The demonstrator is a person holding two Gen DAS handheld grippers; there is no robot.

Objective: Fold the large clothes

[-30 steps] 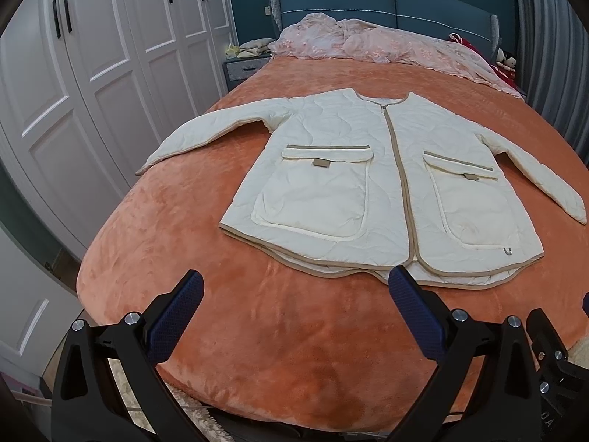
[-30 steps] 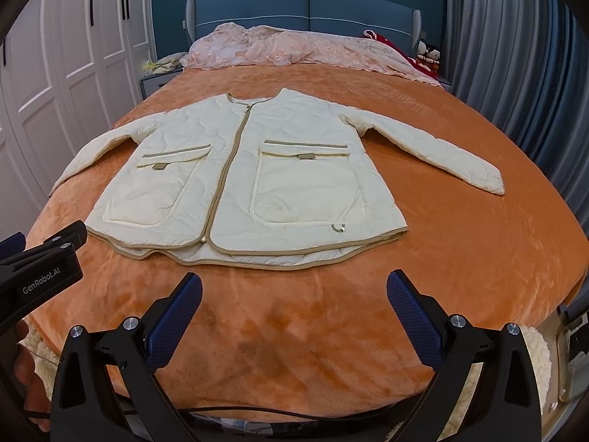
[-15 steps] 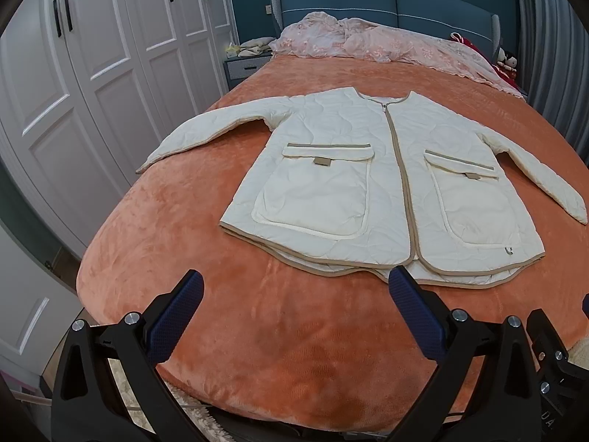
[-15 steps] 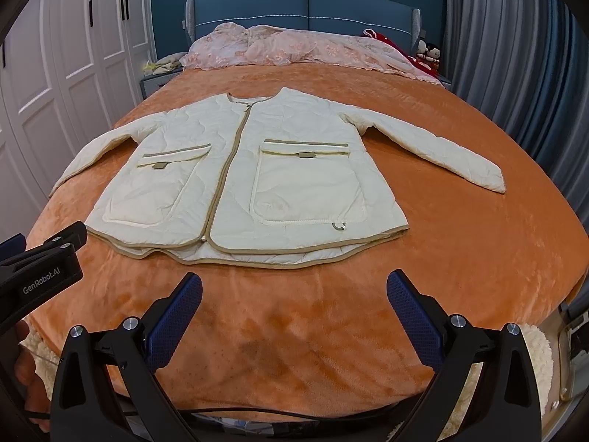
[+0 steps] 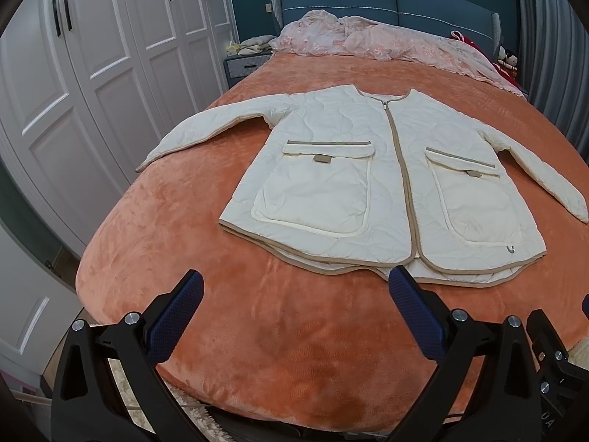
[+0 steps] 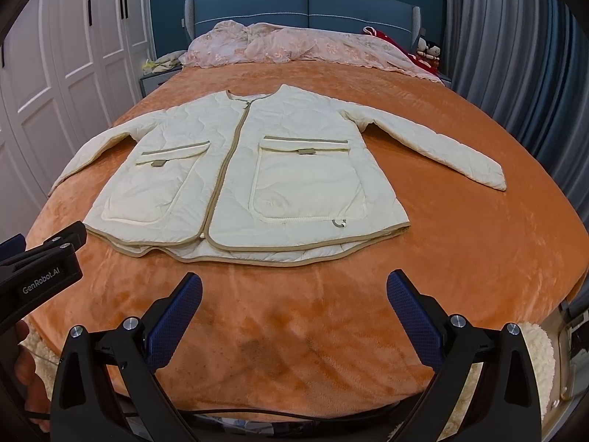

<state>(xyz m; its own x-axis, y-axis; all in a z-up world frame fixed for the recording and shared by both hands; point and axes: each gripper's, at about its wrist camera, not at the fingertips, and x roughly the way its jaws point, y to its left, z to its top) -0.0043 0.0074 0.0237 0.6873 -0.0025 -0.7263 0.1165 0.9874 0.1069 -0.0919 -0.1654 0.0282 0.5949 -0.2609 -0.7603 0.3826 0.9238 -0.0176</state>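
Nothing folded yet: cream quilted jacket [image 5: 383,180] lies flat, zipped, front up w/ both sleeves spread on the orange bed [image 5: 279,331], while left hand-held gripper [image 5: 298,313] & right hand-held gripper [image 6: 294,313] hover at the bed's near edge, jaws wide apart, empty — sleeve & body folds all remain.

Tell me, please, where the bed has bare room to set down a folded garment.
Bare orange blanket lies between the jacket hem and the bed's near edge, and right of the right sleeve. The headboard end is crowded by pink bedding.
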